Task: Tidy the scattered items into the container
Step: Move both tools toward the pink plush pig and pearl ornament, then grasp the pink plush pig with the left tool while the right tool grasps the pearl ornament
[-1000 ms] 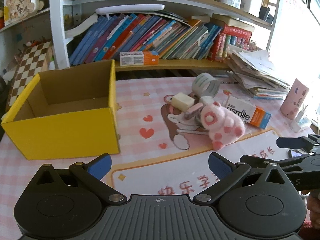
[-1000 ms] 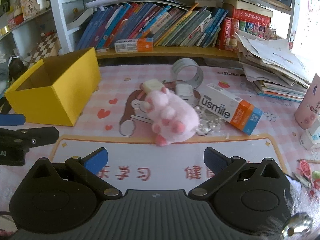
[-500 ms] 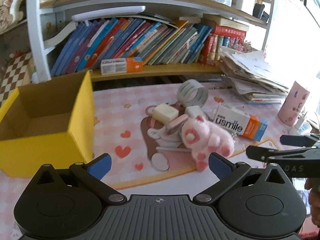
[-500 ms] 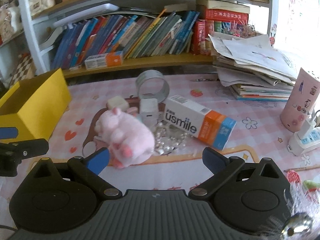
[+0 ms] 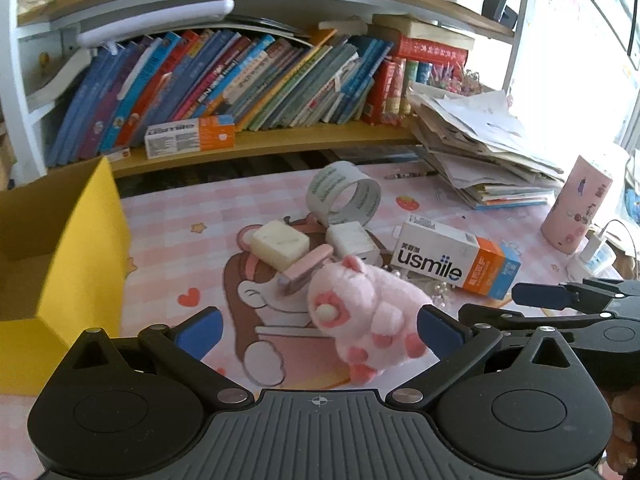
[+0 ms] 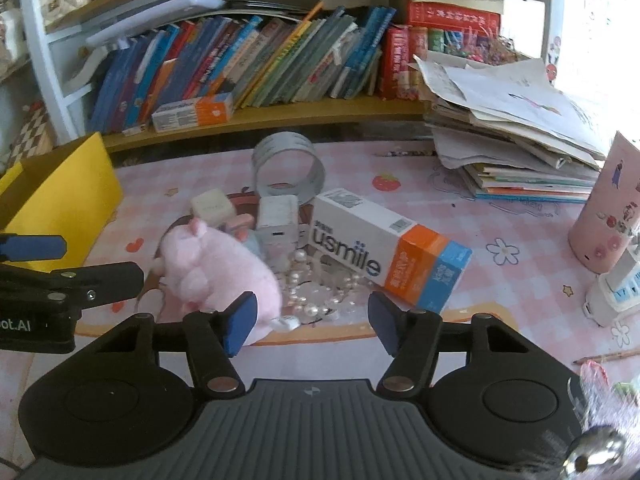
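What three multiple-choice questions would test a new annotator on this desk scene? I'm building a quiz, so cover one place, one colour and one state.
1. Where does the tape roll stand?
A. Inside the yellow box
B. On the desk mat, behind the white blocks
C. On the bookshelf

2. What colour is the plush toy?
A. Pink
B. Green
C. Brown

3. How is the right gripper?
A. Shut on the usmile carton
B. Shut on the pearl beads
C. Open, holding nothing

Answers:
B, it stands on edge on the mat beyond the blocks.
A, its fur is pink all over.
C, its blue pads stand apart over the pearl beads, gripping nothing.
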{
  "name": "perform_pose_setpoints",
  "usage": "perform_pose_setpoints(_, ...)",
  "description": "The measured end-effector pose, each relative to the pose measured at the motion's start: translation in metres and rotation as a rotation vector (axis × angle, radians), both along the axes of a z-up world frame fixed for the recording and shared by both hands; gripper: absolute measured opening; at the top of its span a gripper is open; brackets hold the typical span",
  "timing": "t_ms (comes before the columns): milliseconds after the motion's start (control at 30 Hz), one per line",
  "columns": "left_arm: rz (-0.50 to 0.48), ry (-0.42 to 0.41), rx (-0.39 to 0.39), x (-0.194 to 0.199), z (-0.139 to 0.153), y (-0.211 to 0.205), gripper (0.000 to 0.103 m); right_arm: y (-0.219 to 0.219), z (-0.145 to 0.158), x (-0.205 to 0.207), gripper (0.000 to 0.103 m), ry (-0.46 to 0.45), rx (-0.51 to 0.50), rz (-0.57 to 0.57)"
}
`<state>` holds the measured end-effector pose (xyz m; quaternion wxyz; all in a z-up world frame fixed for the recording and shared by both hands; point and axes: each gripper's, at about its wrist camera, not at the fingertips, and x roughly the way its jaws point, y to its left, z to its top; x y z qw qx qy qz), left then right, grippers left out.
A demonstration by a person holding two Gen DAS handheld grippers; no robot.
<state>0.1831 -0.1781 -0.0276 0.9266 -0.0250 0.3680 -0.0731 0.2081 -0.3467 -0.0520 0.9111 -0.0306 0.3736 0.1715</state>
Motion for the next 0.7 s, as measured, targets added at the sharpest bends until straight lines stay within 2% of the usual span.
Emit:
perform_pose_setpoints(267, -0.026, 0.005, -0.016, 0.026, -0.015, -0.018, 0.103, -0.01, -0.012, 0.018, 0.058, 0.046, -0.012, -0.029)
perform_pose_setpoints(700, -0.007, 0.089, -0.052, 0.056, -0.041, -0.025, 0.103, -0.013, -0.026, 0.039, 0.058, 0.098, -0.009, -0.018)
